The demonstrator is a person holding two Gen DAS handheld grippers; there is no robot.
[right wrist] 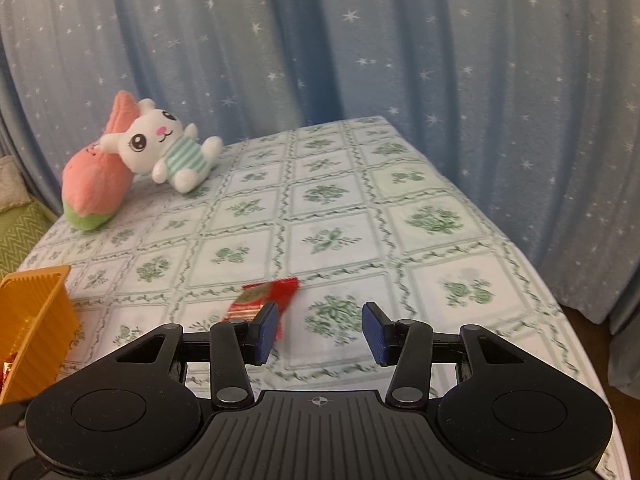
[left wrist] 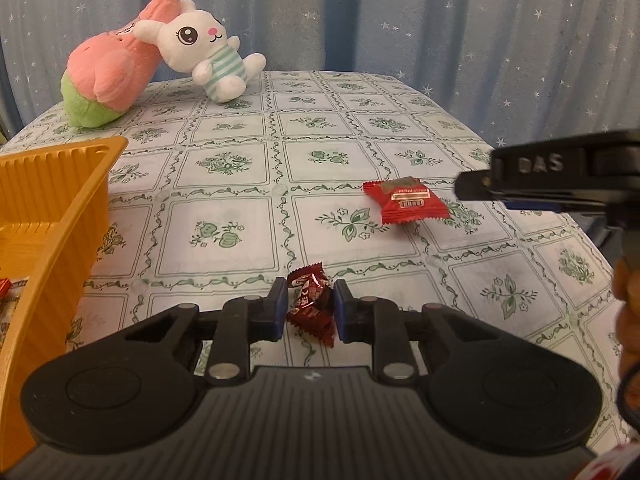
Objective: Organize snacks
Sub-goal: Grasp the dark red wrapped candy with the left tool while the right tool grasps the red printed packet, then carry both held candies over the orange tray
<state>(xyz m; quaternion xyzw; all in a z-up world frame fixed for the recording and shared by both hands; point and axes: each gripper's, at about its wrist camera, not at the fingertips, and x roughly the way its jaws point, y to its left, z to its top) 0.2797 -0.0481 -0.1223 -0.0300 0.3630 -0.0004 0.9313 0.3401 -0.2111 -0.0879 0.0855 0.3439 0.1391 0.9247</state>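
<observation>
The left gripper's fingers clasped a dark red candy just above the surface; the right gripper hung spread near a bright red snack packet. A level carry into the orange tray would suit.

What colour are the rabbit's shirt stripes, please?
Mint green and white stripes on the rabbit, clearest in the left wrist view.

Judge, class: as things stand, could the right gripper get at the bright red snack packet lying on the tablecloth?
Probably yes. The right gripper is open, and the red snack packet lies flat on the tablecloth just ahead, beside its left finger, with nothing between them.
</observation>
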